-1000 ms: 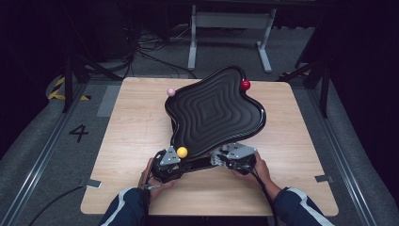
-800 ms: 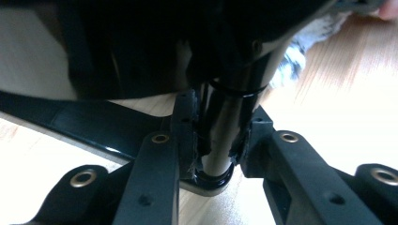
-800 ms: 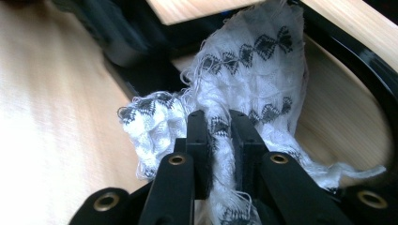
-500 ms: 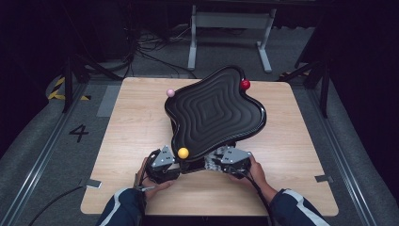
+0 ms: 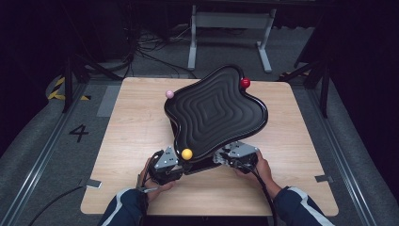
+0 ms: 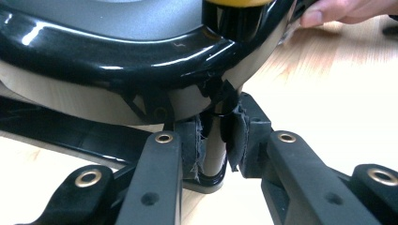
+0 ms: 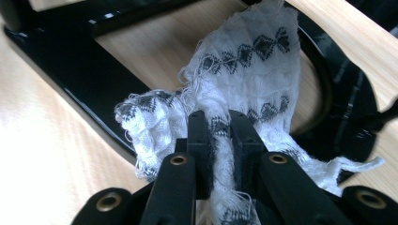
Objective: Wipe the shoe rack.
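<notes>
1. Tray (image 5: 214,113), black, wavy-edged and ribbed with concentric ridges, sits at centre frame in the high view, raised on a black frame over the light wooden worktop (image 5: 131,141).
2. Three balls stand at the tray's rim: a yellow ball (image 5: 187,153) at its lower left edge, a pink ball (image 5: 169,94) at upper left, a red ball (image 5: 245,83) at upper right.
3. The left hand-held gripper (image 5: 176,162), at lower centre-left of the high view, meets the tray just below the yellow ball; its jaws have just been closing.
4. In the left gripper view, the frayed pads (image 6: 195,145) are clamped on a thin black post (image 6: 213,150) beneath the glossy rim (image 6: 141,61), with the yellow ball (image 6: 239,3) at the top edge.
5. The right hand-held gripper (image 5: 225,157) meets the tray's lower right edge in the high view.
6. In the right gripper view, its jaws are pressed tight on a bunched white cloth (image 7: 253,70) patterned with black diamonds, which spreads above them at centre frame, in front of the black frame (image 7: 70,61).
7. A person's hands grip both tools from the bottom of the high view, sleeves (image 5: 301,209) dark blue with white stripes.
8. A "4" (image 5: 78,133) marks the grey floor at left.
</notes>
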`<control>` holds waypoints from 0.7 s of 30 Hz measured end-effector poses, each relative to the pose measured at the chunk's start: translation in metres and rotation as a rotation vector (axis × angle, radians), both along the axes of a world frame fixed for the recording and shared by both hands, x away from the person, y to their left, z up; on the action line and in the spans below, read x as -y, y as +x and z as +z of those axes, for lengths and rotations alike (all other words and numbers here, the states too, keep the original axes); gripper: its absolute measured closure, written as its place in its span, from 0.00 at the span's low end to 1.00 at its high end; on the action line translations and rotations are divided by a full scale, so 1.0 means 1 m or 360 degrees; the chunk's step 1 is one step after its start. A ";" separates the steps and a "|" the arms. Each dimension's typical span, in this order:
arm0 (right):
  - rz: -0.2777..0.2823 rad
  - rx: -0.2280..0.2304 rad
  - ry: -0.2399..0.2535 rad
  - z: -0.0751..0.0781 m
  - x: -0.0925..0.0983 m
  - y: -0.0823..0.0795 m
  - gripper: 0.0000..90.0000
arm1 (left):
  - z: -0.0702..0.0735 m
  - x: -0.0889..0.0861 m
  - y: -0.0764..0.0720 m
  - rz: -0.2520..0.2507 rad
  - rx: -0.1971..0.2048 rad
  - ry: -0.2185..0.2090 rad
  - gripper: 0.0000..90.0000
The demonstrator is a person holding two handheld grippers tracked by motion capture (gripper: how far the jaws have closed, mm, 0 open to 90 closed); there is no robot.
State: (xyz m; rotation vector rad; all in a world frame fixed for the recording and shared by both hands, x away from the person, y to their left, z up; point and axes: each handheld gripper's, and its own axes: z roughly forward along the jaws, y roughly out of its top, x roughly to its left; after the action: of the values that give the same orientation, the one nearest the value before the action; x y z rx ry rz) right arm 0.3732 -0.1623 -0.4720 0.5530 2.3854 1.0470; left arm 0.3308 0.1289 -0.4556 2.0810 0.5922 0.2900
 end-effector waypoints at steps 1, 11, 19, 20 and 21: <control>0.0014 0.0004 0.0001 0.000 -0.002 -0.001 0.90 | 0.000 0.001 0.000 -0.0006 0.0002 0.0003 0.83; 0.0179 0.0001 0.0009 -0.001 -0.034 -0.023 0.90 | -0.001 0.020 -0.004 0.0001 0.0000 -0.0016 0.83; 0.0254 0.0001 0.0005 -0.001 -0.051 -0.037 0.90 | -0.002 0.026 -0.005 -0.0015 0.0010 -0.0014 0.83; 0.0259 0.0000 0.0004 -0.001 -0.050 -0.035 0.90 | -0.002 0.026 -0.005 -0.0017 0.0012 -0.0017 0.82; 0.0258 0.0002 -0.0002 -0.001 -0.049 -0.035 0.90 | -0.003 0.026 -0.005 -0.0017 0.0011 -0.0011 0.82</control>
State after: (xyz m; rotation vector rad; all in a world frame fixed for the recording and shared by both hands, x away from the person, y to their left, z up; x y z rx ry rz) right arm 0.3380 -0.1132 -0.4728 0.3633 2.4623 1.1133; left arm 0.3255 0.1028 -0.4584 2.0755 0.5770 0.2882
